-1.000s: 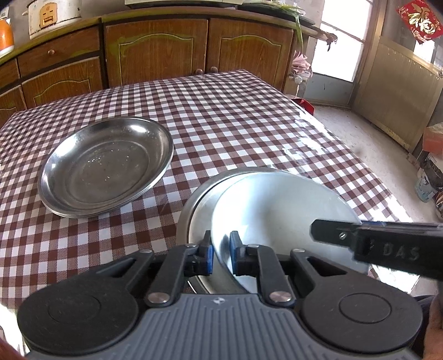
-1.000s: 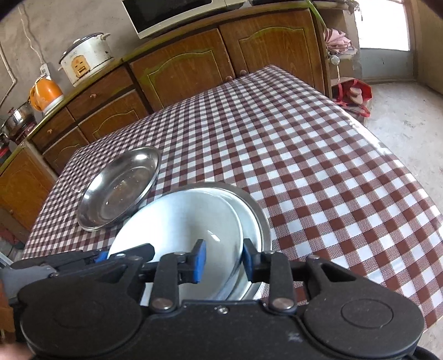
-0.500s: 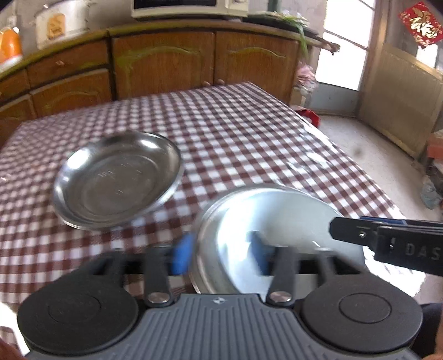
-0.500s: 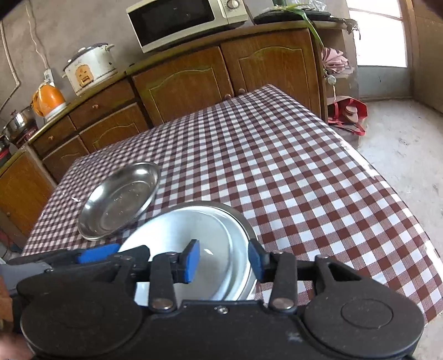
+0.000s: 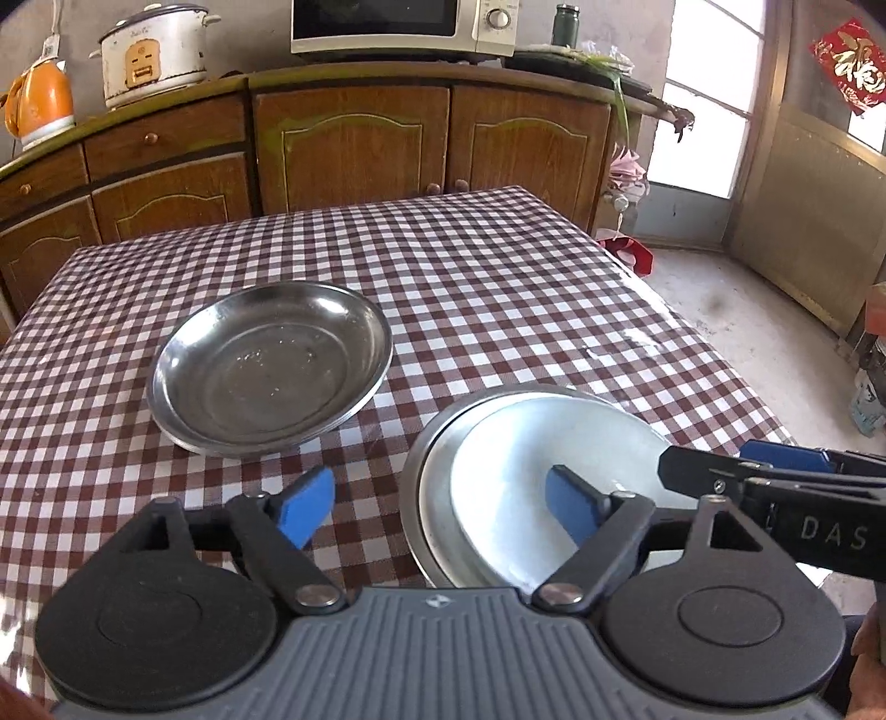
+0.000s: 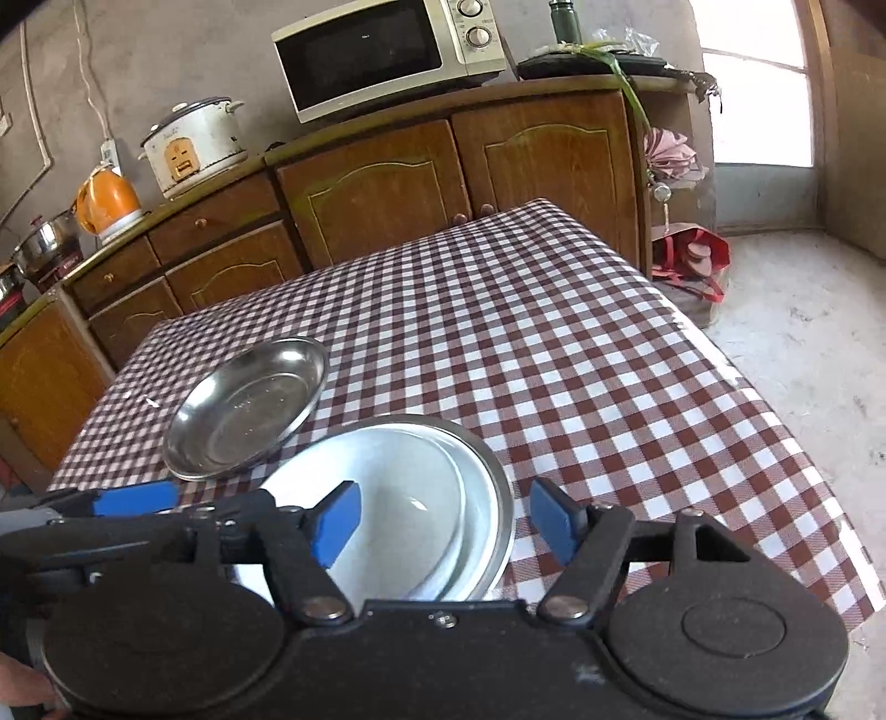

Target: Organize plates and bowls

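A white plate lies inside a steel plate near the front edge of the checked table. A second, empty steel plate sits to its left and farther back. My left gripper hangs over the stack's left rim, jaws opening, pads clear of the plates. My right gripper hangs over the stack's right rim, jaws opening too, touching nothing. Each gripper shows at the edge of the other's view.
The checked tablecloth covers the table, whose right edge drops to a concrete floor. Wooden cabinets stand behind, bearing a microwave, a rice cooker and an orange kettle. A red bag lies on the floor.
Both grippers were shut on the white plate's rim; both have opened wide, let it go, and drawn back and up. The white plate now rests in the steel plate.
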`<action>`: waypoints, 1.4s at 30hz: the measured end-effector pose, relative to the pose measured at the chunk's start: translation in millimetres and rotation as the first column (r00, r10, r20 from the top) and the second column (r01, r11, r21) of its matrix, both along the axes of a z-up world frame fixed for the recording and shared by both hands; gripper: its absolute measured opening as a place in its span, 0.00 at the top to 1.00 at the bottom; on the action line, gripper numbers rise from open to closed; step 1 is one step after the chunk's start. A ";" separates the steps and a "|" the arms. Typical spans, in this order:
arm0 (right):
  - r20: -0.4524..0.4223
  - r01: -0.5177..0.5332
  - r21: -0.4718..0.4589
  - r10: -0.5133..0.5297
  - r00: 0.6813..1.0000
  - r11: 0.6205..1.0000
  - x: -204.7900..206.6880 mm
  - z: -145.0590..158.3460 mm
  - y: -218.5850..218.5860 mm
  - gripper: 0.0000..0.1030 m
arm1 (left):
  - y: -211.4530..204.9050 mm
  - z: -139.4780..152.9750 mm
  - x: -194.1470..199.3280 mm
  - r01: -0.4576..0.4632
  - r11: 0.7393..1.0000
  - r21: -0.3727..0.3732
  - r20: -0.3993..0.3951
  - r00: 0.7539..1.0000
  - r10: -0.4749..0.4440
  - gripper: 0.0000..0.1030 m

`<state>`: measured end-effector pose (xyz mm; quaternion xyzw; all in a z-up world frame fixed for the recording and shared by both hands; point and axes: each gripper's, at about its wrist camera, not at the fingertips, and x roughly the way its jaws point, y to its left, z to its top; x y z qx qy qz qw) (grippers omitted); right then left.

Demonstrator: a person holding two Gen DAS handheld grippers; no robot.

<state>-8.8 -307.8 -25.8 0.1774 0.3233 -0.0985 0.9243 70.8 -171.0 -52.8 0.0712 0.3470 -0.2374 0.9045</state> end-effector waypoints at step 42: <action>-0.034 0.032 0.167 -0.027 0.999 0.985 51.5 -63.6 -23.9 0.48 | -17.6 -44.8 46.5 0.025 0.996 -0.082 -0.112 0.993 -0.034 0.44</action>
